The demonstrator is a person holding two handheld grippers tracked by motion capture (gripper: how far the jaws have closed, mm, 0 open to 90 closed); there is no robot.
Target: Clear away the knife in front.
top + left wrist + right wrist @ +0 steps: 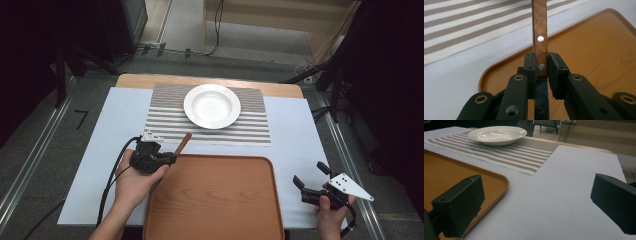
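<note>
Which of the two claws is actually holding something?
The left claw: its jaws are shut on a wooden handle with metal rivets, above the tray's corner. The right claw gapes open with nothing between its jaws.

Landmark for this report: the brown wooden rectangular tray [215,200], which lies at the near edge of the white-covered table [295,135]. Beyond the tray's far rim lies the grey-and-white striped woven placemat [165,117], apart from the tray. On that placemat, toward its far half, sits the white round ceramic soup plate [212,106]. My left gripper [170,159] stands at the tray's far left corner, gripping the brown riveted wooden handle [539,37], which points away from the tray toward the placemat. My right gripper [311,178] stands off the tray's right rim, over the table, jaws spread with nothing between.
</note>
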